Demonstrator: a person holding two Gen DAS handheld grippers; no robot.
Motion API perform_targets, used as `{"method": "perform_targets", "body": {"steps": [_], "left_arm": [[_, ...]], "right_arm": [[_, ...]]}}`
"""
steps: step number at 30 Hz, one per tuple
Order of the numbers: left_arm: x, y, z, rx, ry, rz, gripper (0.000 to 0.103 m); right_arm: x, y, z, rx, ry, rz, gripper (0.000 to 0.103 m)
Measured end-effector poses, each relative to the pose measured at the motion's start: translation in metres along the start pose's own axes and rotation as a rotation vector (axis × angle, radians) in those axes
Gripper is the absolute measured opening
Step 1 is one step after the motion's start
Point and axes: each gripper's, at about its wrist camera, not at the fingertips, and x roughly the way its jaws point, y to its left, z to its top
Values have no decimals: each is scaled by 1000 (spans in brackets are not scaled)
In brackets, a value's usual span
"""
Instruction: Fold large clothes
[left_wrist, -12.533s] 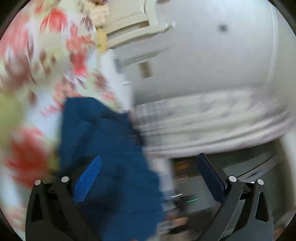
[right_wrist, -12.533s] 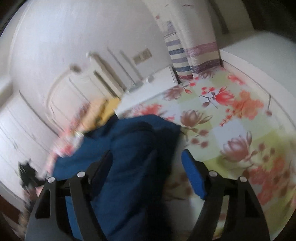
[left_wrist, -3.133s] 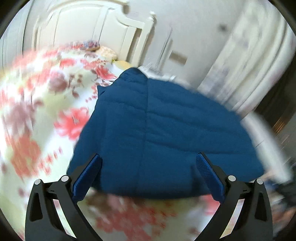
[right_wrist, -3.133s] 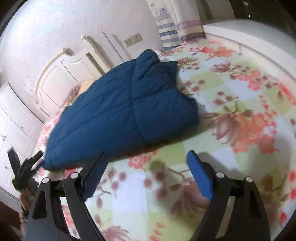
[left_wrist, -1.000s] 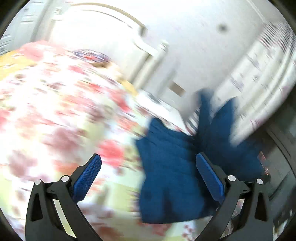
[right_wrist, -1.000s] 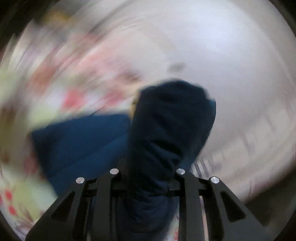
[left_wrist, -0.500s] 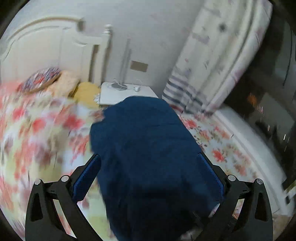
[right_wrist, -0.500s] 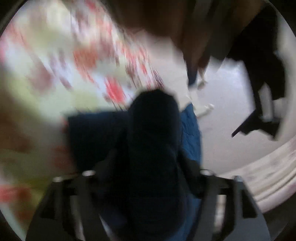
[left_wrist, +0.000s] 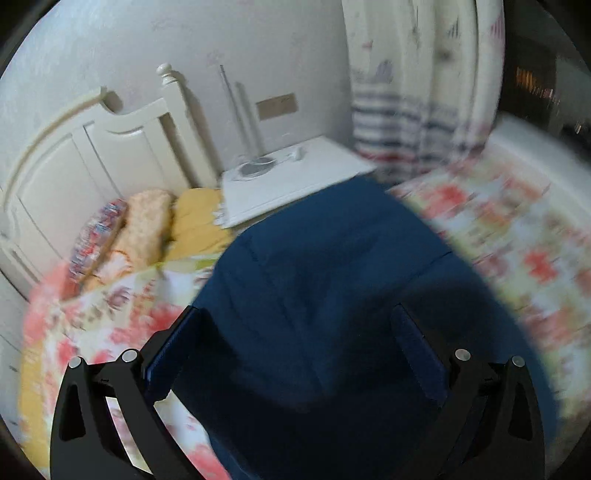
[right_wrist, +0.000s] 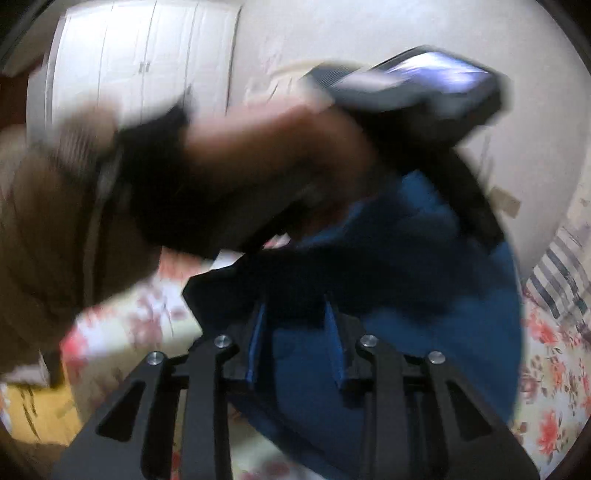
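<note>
A dark blue quilted jacket lies in a thick fold on the flowered bedspread. My left gripper is open, its blue pads wide apart just above the jacket's near part. In the right wrist view my right gripper is nearly closed, its pads pinching a bunched fold of the jacket. The person's left arm and the left gripper's body cross above the jacket in that view. The frames are blurred by motion.
A white headboard and pillows sit at the bed's far left. A white nightstand stands behind the jacket, a striped curtain to its right. White wardrobe doors show in the right wrist view.
My right gripper keeps its hold on the jacket fold while swinging round towards the wardrobe. My left gripper has come lower and closer over the jacket, still open.
</note>
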Motion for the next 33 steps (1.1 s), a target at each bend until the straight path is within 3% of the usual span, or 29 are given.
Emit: {"method": "perform_targets", "body": {"steps": [2,5,10,16,19,24,26,27,29,31,33], "left_arm": [[13,9,-15,-50,-2,-29,99],[17,25,-47,-187,-74,-109,99],[13,28,-74,-272,-148,-74,99],[15,33,-82,-316,-163,-88,99],[15,31,-82,-308,-156,-72,99],[15,32,-84,-320,-161,-73,99],[14,31,-84,-323,-163,-68,99],[13,30,-85,-323,-165,-66,99],[11,26,-86,-314,-172,-52,99],[8,22,-88,-304,-177,-8,99],[7,23,-89,-311,-178,-2,99]], "right_arm": [[8,11,-10,-57,23,-29,30],[8,14,-19,-112,53,-17,29],[15,20,-26,-185,72,-17,30],[0,12,-30,-147,44,35,30],[-30,-10,-26,-56,12,113,29],[-93,-99,-36,179,-145,-64,30],[-88,-125,-48,229,-85,-66,31],[-72,-132,-59,219,-6,-22,32],[-63,-133,-71,184,17,-18,32],[-65,-134,-55,115,61,1,32],[-60,-145,-34,76,46,19,27]]}}
